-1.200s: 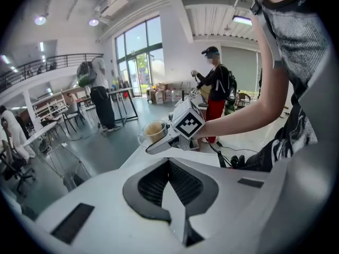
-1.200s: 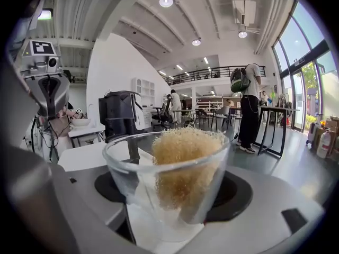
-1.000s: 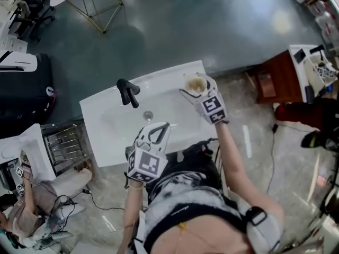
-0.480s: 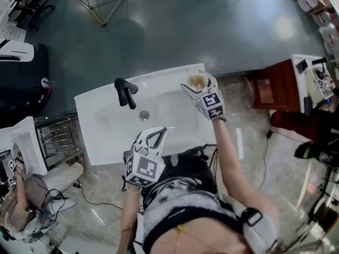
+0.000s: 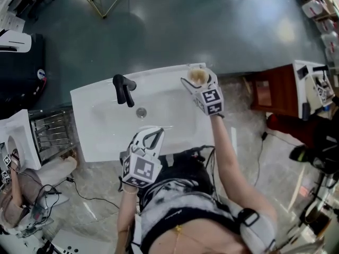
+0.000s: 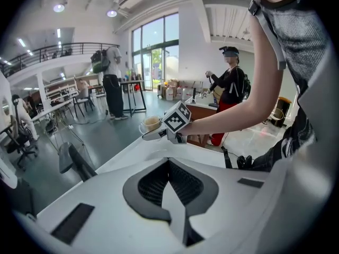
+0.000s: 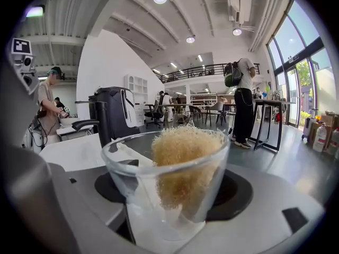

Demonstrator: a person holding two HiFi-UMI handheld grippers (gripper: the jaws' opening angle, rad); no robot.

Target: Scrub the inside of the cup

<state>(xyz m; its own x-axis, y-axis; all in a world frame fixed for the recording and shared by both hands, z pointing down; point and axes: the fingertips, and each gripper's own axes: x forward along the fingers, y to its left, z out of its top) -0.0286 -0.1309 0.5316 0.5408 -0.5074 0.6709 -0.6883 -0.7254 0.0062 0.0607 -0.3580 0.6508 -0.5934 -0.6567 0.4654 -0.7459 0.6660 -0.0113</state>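
Cup of clear glass, tan scrubber inside, gripped by right tongs; left tongs closed.

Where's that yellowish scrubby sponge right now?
The sponge sits inside the glass cup, clamped between the right gripper's jaws. In the head view that cup is at the sink's far right corner, right of the black tap.

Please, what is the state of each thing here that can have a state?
glass cup: upright, loofah scrubber inside.
right claw: shut on the glass cup.
left claw: shut, nothing in it.
black faucet: no water seen running.
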